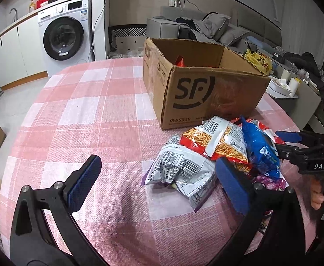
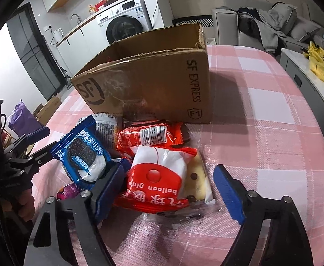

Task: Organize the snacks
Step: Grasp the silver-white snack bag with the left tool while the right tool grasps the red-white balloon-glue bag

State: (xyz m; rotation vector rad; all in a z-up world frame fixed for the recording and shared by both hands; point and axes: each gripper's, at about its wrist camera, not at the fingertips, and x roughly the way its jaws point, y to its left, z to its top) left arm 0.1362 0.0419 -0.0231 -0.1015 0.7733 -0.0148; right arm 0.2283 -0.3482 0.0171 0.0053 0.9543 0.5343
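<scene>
A pile of snack packets lies on the pink checked tablecloth [image 1: 95, 115] in front of an open SF cardboard box [image 1: 206, 93] [image 2: 150, 84]. My left gripper [image 1: 159, 184] is open, low over a silver-white packet [image 1: 184, 170] at the pile's left edge. A red stick-snack packet [image 1: 217, 139] and a blue Oreo packet [image 1: 259, 146] [image 2: 84, 155] lie behind it. My right gripper [image 2: 169, 190] is open around a red-white "balloon glue" packet [image 2: 157, 177] and a clear-wrapped cake [image 2: 197, 177]. Its left pad is at the packet's edge and its right pad stands apart. A red packet tip [image 1: 179, 61] shows inside the box.
An orange-red packet with a barcode [image 2: 150, 135] and a purple packet [image 2: 68, 190] are also in the pile. A yellow bag [image 2: 321, 64] sits on a side table to the right. A washing machine [image 1: 64, 35] and a sofa [image 1: 206, 28] stand beyond the table.
</scene>
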